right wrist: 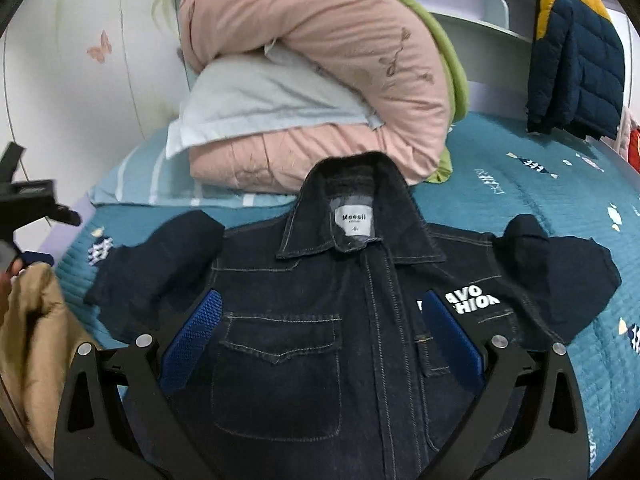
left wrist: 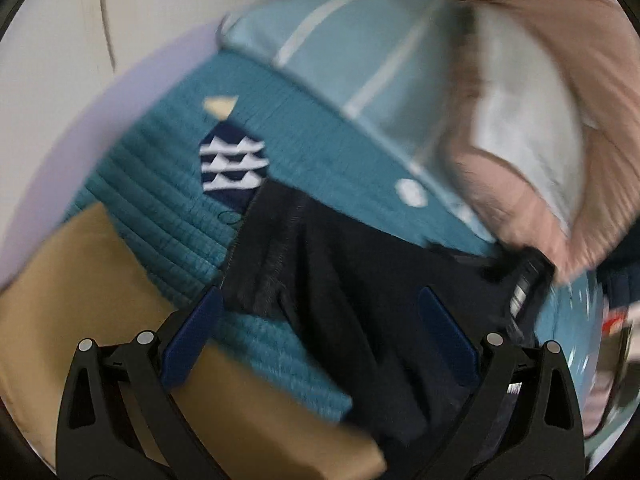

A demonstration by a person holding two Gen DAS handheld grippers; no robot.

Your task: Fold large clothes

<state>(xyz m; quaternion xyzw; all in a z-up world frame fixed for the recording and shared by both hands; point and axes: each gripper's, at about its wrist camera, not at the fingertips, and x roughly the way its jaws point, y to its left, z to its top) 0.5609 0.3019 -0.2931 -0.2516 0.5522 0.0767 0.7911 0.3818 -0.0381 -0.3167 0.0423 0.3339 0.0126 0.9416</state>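
Note:
A dark denim jacket (right wrist: 304, 360) lies face up on the teal quilted bedspread (right wrist: 520, 208), collar away from me, both sleeves folded short at the sides. My right gripper (right wrist: 320, 320) is open and empty, hovering over the jacket's chest. My left gripper (left wrist: 320, 324) is open and empty over the jacket's left sleeve (left wrist: 340, 288); this view is blurred. The left gripper's body shows at the left edge of the right wrist view (right wrist: 32, 204).
A tan garment (right wrist: 36, 340) lies at the left of the jacket, also in the left wrist view (left wrist: 80, 300). A rolled pink duvet (right wrist: 328, 72) and pale blue pillow (right wrist: 260, 96) sit behind the collar. A navy and yellow puffer jacket (right wrist: 576, 60) hangs at the back right.

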